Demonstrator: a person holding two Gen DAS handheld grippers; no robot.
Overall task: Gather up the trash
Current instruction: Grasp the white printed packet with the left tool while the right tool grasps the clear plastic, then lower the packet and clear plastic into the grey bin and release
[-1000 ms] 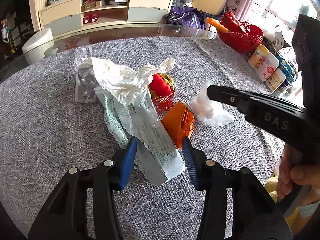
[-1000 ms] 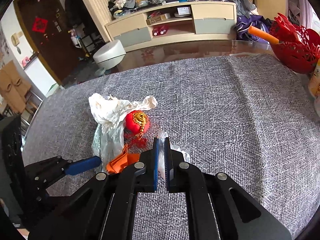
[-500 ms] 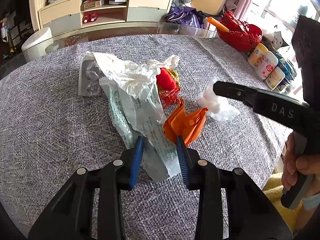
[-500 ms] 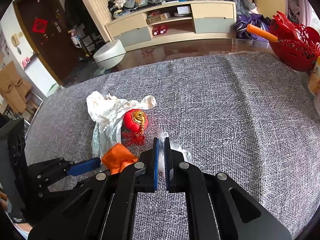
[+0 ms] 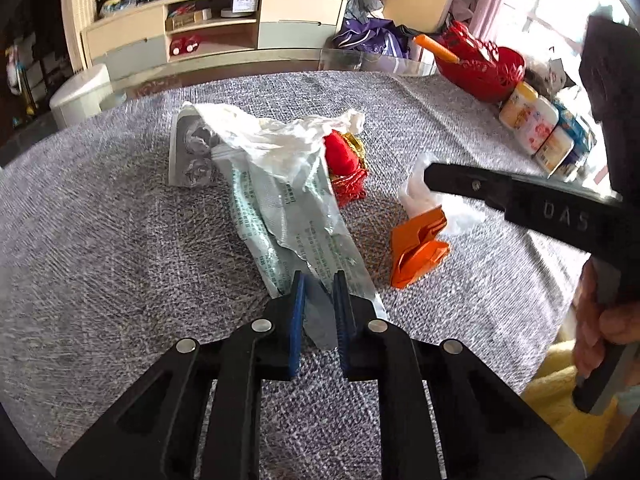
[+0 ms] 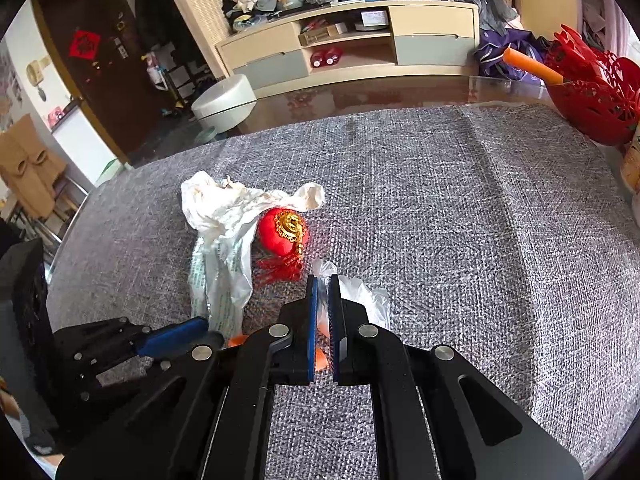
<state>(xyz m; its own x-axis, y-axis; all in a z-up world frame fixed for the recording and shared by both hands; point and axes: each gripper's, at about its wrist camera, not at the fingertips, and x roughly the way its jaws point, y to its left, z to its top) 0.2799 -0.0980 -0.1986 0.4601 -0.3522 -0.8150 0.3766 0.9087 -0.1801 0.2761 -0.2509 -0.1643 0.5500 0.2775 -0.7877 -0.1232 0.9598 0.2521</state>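
Left tool (image 5: 318, 280) is clamped on the near end of the printed plastic wrapper (image 5: 296, 216); the blue pads pinch it with a narrow gap. Right tool (image 6: 324, 284) is pinched nearly closed on the clear plastic bag (image 6: 360, 296), gripping its thin edge.

Only the left wrist view shows: the silver blister pack (image 5: 190, 152) under the far end of the pile, the whole folded orange paper (image 5: 418, 246) lying beside the wrapper, and the row of small bottles (image 5: 536, 128) at the worktop's right edge. There the right tool (image 5: 430, 176) comes in from the right, its tip against the clear bag (image 5: 416, 192), with the person's hand (image 5: 604, 324) on the handle.

Only the right wrist view shows: the dark door (image 6: 92, 64), the gold ornament on the red lantern charm (image 6: 282, 230) and its tassel. The orange paper (image 6: 320, 360) is just a sliver behind the fingers. The left tool (image 6: 176, 334) sits low left at the wrapper's end (image 6: 218, 300).

Both views: the crumpled white bag (image 5: 280, 136) over the wrapper and touching the charm, the grey woven worktop (image 5: 100, 240), the red basket (image 5: 484, 68), the TV cabinet (image 5: 216, 40).

Count: 1 wrapper, 1 white bag, 1 clear bag, 1 orange paper, 1 blister pack, 1 charm, 2 tools. All trash lies grouped at the worktop's middle.
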